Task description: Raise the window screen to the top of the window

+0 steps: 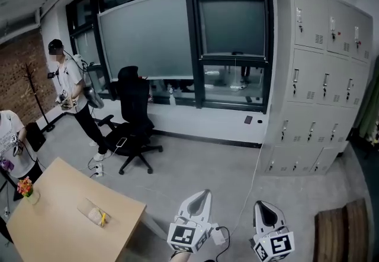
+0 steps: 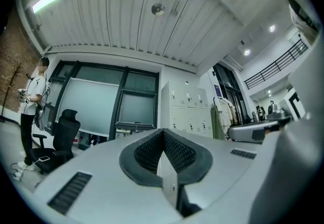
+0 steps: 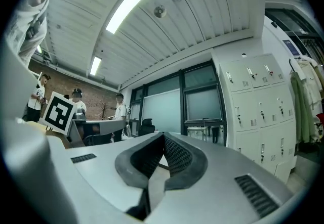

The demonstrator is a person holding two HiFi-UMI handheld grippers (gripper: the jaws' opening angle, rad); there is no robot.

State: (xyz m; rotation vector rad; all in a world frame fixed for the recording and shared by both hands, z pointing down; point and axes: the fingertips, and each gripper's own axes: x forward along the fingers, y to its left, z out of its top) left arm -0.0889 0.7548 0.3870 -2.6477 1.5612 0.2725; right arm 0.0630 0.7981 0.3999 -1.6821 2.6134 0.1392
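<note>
Closing the gap comes first: the window screen (image 1: 232, 18) hangs in the right-hand pane of the window, hard by the lockers (image 1: 320, 77), w/ its bottom edge a bit above the sill, and you're well apart from it across the floor. Both tongs sit low in front of you, left tongs (image 1: 203, 194) and right tongs (image 1: 263, 206), each w/ jaws pressed together and nothing between them. So walk in on the locker side, keeping clear of the office chair (image 1: 135, 107) by the left pane, and open one pair only once you're at the sill. A small dark tab (image 1: 237, 53) seems to sit mid bottom edge; too small to id, but prob the grab pt. Clamp there or on the bottom edge at centre, not at a corner, so the screen shouldn't skew in the frame. Lift straight up, steady, till that edge meets the top edge of the pane. The other tongs can brace it if it tilts. Writing: none readable. The square b/w markers on the cubes (image 1: 185, 236) are patterns, not text. Anything on the locker doors is too small to read, and no brand shows.
</note>
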